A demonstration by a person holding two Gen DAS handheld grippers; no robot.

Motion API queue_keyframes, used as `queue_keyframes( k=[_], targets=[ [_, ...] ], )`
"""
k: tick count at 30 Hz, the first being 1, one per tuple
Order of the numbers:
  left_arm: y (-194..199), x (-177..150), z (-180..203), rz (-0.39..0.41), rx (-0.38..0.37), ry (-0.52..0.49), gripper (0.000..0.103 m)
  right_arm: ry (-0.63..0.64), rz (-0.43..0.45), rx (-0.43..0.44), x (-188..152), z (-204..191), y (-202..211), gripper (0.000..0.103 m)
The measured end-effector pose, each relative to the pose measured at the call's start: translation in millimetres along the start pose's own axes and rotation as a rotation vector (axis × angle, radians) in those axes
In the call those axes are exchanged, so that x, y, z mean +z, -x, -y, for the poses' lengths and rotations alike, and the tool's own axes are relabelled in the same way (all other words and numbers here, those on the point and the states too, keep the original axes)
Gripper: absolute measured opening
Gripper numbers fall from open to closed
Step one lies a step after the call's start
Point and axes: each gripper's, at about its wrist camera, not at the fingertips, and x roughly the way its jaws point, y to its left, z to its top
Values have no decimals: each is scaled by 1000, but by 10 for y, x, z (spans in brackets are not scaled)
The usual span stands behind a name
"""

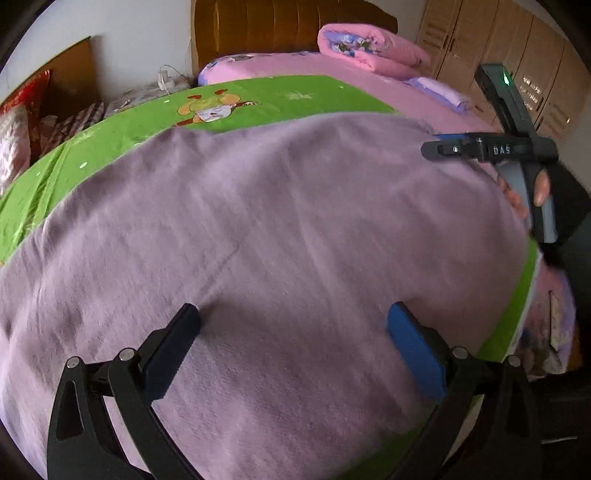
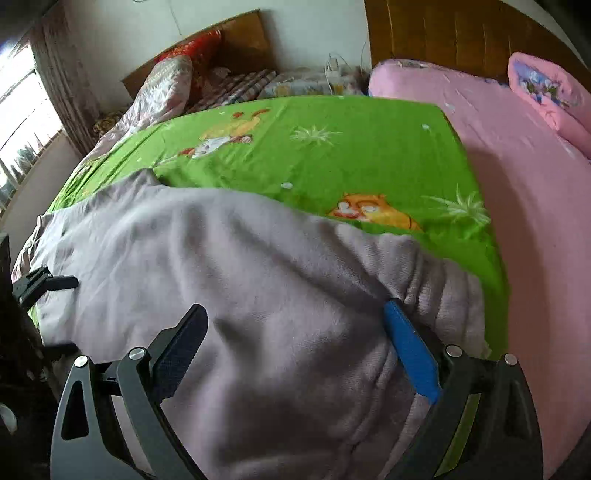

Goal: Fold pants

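Lilac fleece pants (image 1: 258, 236) lie spread on a green cartoon sheet (image 1: 258, 99). In the left wrist view my left gripper (image 1: 293, 317) is open, its jaws wide apart just above the pants, holding nothing. My right gripper (image 1: 434, 151) shows side-on at the pants' right edge in that view. In the right wrist view my right gripper (image 2: 295, 319) is open over the pants (image 2: 240, 266) near their ribbed waistband (image 2: 432, 266), empty. The left gripper's fingertips (image 2: 62, 282) show at the left edge there, resting on the pants.
The green sheet (image 2: 332, 155) covers part of a pink bed (image 2: 535, 240). A folded pink quilt (image 1: 369, 48) lies by the wooden headboard (image 1: 277, 29). Wardrobe doors (image 1: 517, 55) stand at the right. A second bed with patterned bedding (image 2: 177, 85) and a window (image 2: 22, 110) are at the left.
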Motion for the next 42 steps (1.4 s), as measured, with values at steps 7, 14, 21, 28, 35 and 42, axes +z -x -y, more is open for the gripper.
queue_keyframes(
  k=[7,14,21,28,35,42],
  targets=[
    [554,-115,-457,164,35,118,101,-19,90,-316,25,-341,395,92],
    [1452,-1012,-2015,407,86,665,101,176,225,56,516,-1893,316,92],
    [2403,-2553,-3097,610,239,1174,101,665,78,346,695,-4325,-698,92],
    [2938,-3605,-3356,574,494,1445,101,1111,23,423,159,-6523,-1303,81],
    [2932,-3887,-3381,611,435,1496,101,1329,-8,286,-262,-7366,-1816,65],
    [2820,-3734,-3519,679,236,1427,101,1232,-50,363,-146,-7185,-1887,17]
  ],
)
